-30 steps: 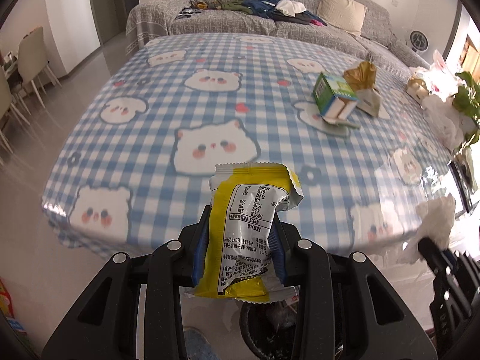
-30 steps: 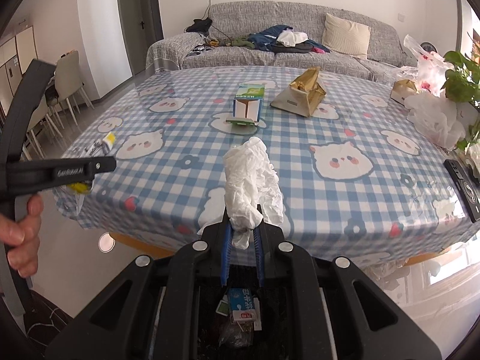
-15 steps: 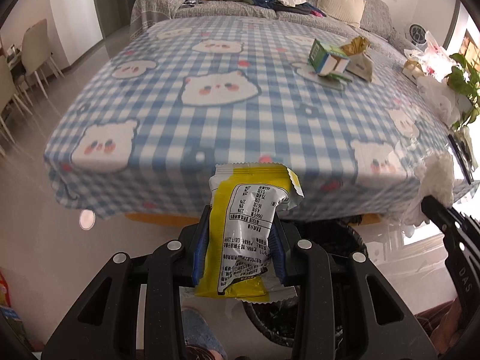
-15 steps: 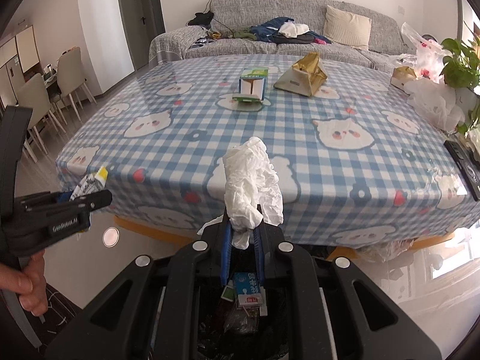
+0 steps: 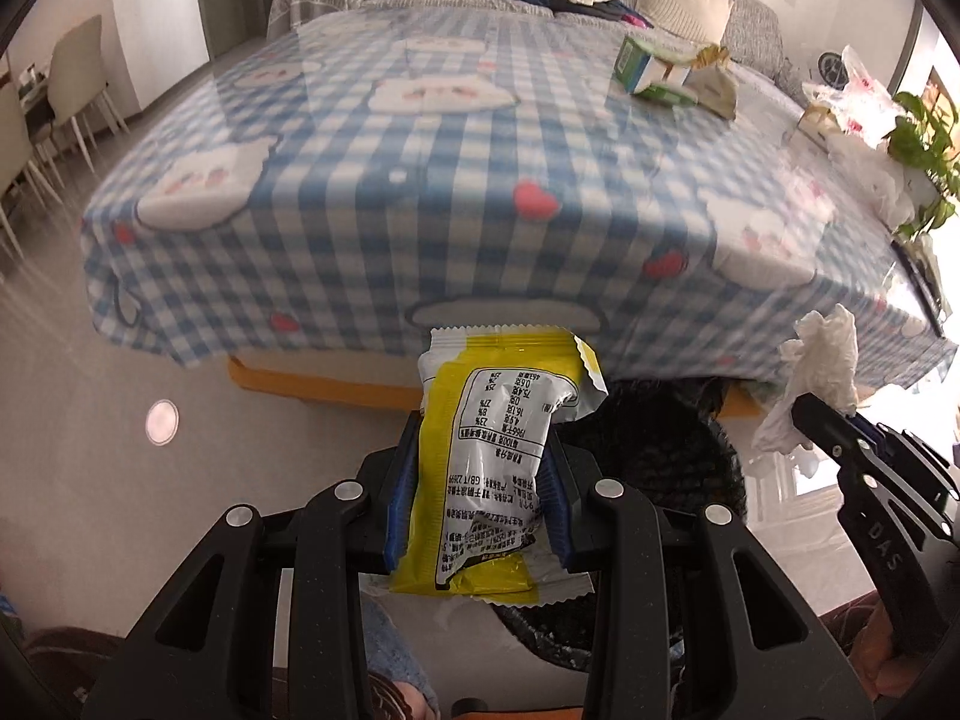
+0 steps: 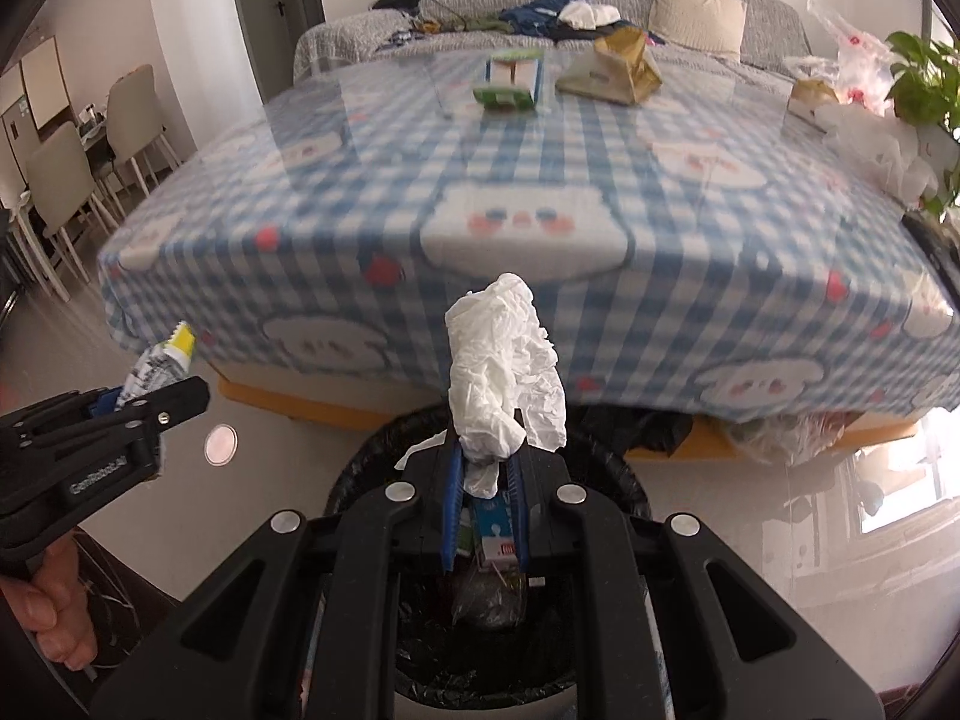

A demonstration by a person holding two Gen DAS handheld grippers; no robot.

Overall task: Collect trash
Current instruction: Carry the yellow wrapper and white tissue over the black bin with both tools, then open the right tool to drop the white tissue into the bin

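My left gripper point(image 5: 477, 468) is shut on a yellow and silver snack wrapper point(image 5: 492, 456), held below the table's front edge, beside a black-lined trash bin point(image 5: 660, 456). My right gripper point(image 6: 485, 468) is shut on a crumpled white tissue point(image 6: 504, 372) and hangs right above the open bin point(image 6: 372, 456), which holds a small carton and other trash. The right gripper with the tissue point(image 5: 822, 360) shows at the right of the left wrist view. The left gripper with the wrapper point(image 6: 159, 369) shows at the left of the right wrist view.
The table has a blue checked bear tablecloth point(image 6: 540, 180). On its far side lie a green and white carton point(image 6: 513, 78) and a gold and beige bag point(image 6: 618, 66). White plastic bags and a plant point(image 6: 924, 78) stand at the right edge. Chairs point(image 6: 60, 180) stand left.
Both grippers have dropped from above the tabletop to below its front edge, toward the bin. Each still holds its piece of trash.
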